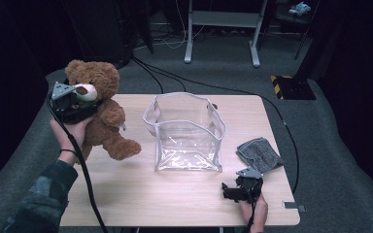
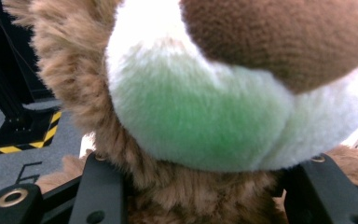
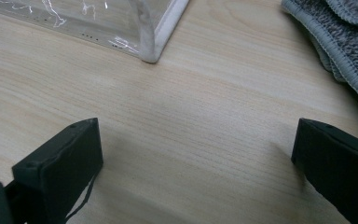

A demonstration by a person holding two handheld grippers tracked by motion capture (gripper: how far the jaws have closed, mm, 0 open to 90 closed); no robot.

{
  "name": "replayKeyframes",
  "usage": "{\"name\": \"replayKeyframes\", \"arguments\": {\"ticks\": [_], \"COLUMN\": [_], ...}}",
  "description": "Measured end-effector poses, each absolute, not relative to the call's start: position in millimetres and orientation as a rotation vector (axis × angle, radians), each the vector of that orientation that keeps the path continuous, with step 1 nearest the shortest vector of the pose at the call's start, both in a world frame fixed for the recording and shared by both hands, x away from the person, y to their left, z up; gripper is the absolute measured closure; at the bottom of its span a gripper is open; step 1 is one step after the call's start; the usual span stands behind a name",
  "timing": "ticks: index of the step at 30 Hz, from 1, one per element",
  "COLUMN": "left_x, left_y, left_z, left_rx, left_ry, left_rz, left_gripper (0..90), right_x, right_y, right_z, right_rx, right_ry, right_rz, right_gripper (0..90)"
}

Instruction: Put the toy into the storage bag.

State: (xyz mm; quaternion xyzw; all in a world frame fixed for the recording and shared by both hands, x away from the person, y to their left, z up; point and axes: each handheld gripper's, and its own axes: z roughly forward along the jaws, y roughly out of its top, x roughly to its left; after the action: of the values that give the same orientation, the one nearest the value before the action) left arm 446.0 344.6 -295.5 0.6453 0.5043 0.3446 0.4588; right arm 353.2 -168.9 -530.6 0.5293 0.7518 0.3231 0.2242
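The left hand-held gripper (image 1: pixel 74 103) clamps the teddy bear (image 1: pixel 103 109) at its neck, above the counter (image 1: pixel 175 194). Soft fur could slip free. The right hand-held gripper (image 3: pixel 193 158) rests wide, near the clear bag (image 1: pixel 187 131).

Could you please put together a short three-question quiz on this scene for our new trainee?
1. True or false: the left gripper is shut on the teddy bear.
2. Which thing lies nearest the right gripper? A) the clear bag B) the grey cloth C) the teddy bear
3. Fill in: the right gripper's jaws stand ____ above the bare table.

Key
1. True: its jaws clamp the fur just under the bear's muzzle, and the bear hangs tilted over the table's left edge.
2. B: the folded cloth lies just beyond that gripper.
3. Open, with nothing between them.
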Motion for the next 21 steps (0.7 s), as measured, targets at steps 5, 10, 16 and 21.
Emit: {"name": "replayKeyframes", "arguments": {"ticks": [5,10,16,21], "left_x": [450,456,463,469], "left_y": [342,338,332,325], "left_z": [-279,-265,-250,-237], "left_rx": [1.58,1.57,1.564,1.558], "left_ry": [1.23,1.222,1.211,1.196], "left_rz": [0.877,0.905,0.926,0.946], "left_gripper": [48.8,48.8,48.7,48.5], "right_x": [353,353,353,353], "right_y": [-169,-169,-169,-169], "right_z": [-531,-531,-531,-531], "right_rx": [1.461,1.46,1.461,1.46], "right_ry": [2.075,2.075,2.075,2.075], "right_rz": [0.892,0.892,0.892,0.892], "right_gripper": [1.2,1.2,1.2,1.1]}}
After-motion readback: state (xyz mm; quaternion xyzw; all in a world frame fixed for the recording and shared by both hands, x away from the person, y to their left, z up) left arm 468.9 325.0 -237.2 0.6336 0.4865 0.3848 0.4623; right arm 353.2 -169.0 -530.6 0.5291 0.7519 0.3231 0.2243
